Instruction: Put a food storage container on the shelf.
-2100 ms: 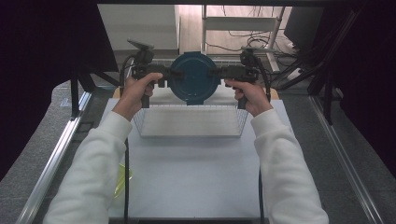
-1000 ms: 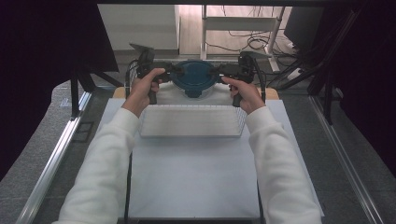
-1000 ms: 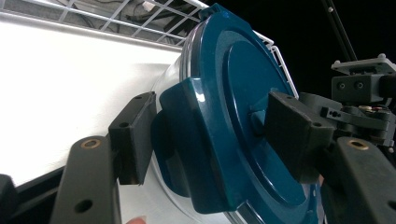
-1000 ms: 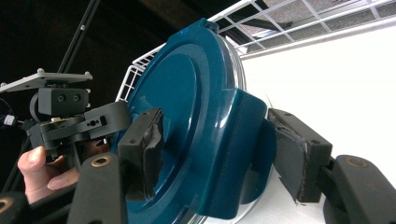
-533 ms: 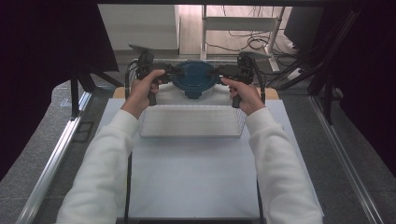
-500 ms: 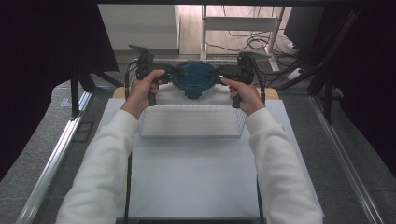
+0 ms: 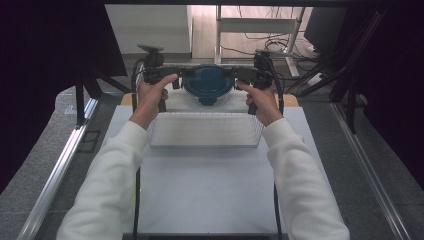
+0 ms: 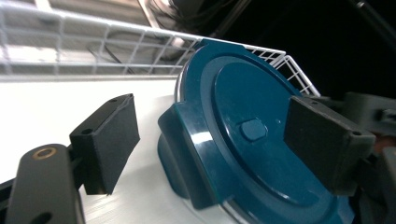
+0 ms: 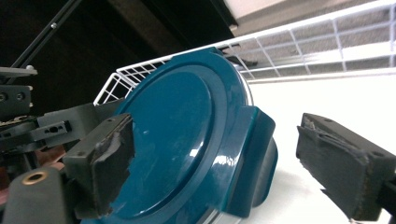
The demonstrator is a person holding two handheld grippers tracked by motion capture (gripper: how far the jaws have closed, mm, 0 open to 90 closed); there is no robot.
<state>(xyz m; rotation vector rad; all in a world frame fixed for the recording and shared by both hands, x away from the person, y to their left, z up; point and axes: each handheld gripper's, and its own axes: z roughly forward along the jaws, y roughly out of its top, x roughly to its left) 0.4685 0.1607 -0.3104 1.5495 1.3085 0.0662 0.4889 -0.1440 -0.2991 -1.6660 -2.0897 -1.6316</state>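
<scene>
Sitting between both grippers' spread jaws, the teal lid (image 7: pixel 208 85) meets the wire basket (image 7: pixel 205 131).

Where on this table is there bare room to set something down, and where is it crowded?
Free: the white tabletop between the sleeves, nearer the person than the wire basket. Crowded: the far edge, where both hand-held grippers, left and right, flank the blue lidded container.
</scene>
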